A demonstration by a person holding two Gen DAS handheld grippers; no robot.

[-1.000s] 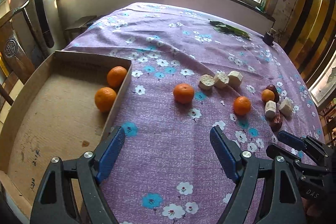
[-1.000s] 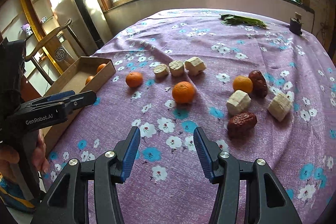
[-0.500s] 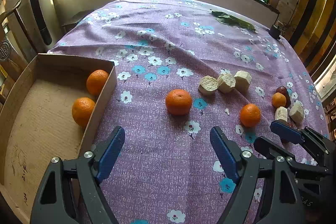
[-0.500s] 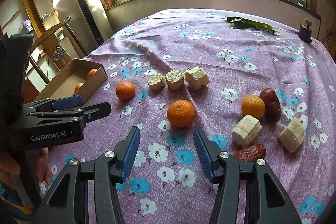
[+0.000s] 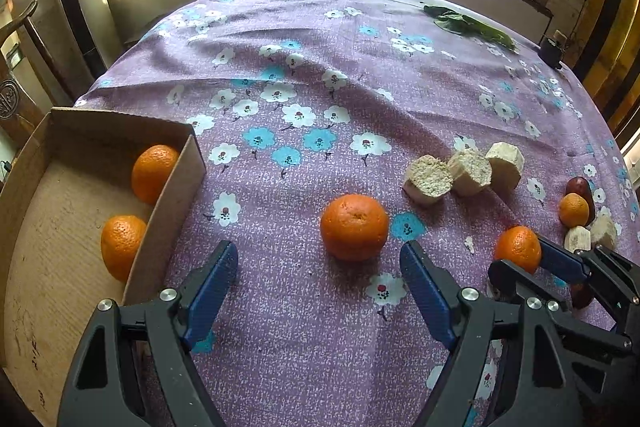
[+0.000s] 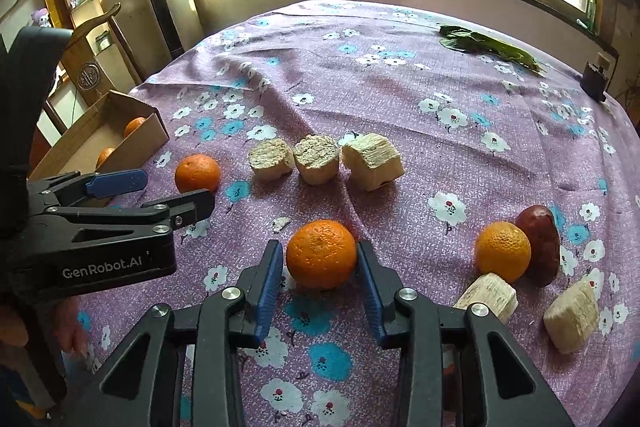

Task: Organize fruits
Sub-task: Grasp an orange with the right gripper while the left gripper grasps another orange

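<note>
a: where's the right tongs [image 6: 320,277] now?
b: low over the purple flowered tablecloth [image 6: 400,99] on the tabletop, blue pads on either side of a round orange tangerine [image 6: 321,253]. the jaws have just been closing and now press its flanks, so it's clamped, with the fruit on the cloth.
a: and the left tongs [image 5: 318,277]?
b: spread wide, nothing between the pads. a second round orange tangerine [image 5: 354,227] sits on the cloth just ahead of the gap, untouched.
a: where do the fruits go?
b: can't say, but a shallow brown cardboard box [image 5: 168,211] at the left edge holds two more small tangerines [image 5: 154,173] against its near wall.
a: anything else out there?
b: three pale cut root chunks [image 6: 316,159] in a row behind the clamped fruit, and to the right a smaller tangerine [image 6: 503,251] touching a dark red date [image 6: 540,243].
</note>
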